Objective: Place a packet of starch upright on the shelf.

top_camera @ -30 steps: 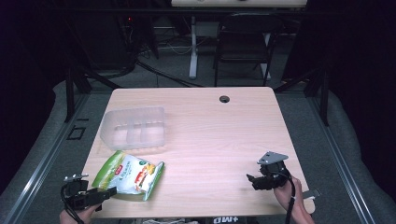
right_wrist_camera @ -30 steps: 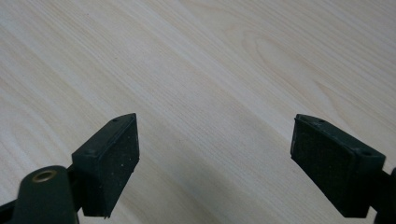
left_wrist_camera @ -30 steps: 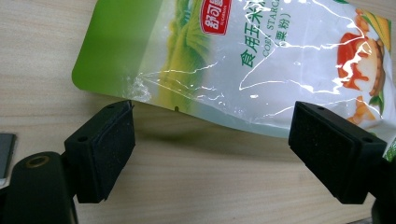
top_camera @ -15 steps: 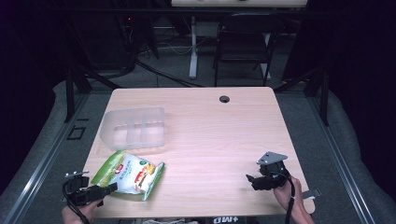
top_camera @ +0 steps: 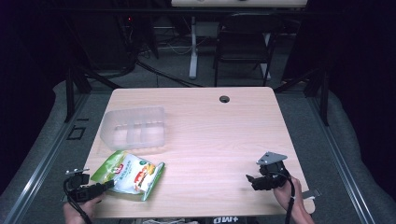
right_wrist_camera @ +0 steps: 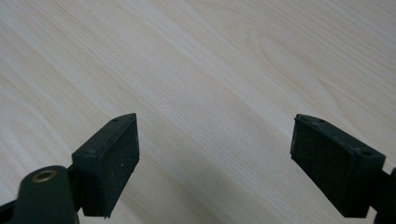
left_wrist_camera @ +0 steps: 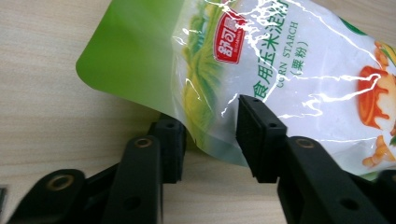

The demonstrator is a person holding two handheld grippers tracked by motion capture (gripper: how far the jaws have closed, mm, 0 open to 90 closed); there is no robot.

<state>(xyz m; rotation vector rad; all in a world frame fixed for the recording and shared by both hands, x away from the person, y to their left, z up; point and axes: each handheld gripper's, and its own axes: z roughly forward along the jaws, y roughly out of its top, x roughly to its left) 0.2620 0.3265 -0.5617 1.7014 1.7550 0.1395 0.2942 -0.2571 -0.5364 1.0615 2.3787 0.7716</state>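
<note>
The wooden table [top_camera: 210,135] takes up the middle of the high view. On it, at the centre left, sits a clear plastic tray [top_camera: 134,129] with compartments. Just below the tray, toward the lower left of the frame, lies a green and white corn starch pouch [top_camera: 130,173], flat on the wood. The left gripper [top_camera: 95,189] comes in from the bottom left corner and its jaws have just been closing; in the left gripper view the pouch's lower edge [left_wrist_camera: 210,140] sits between the two black pads, one pad under the film and one over it, pinching it. The right gripper [top_camera: 254,179] rests at the lower right of the table, well apart from the pouch, its jaws spread wide over bare wood and holding nothing.
</note>
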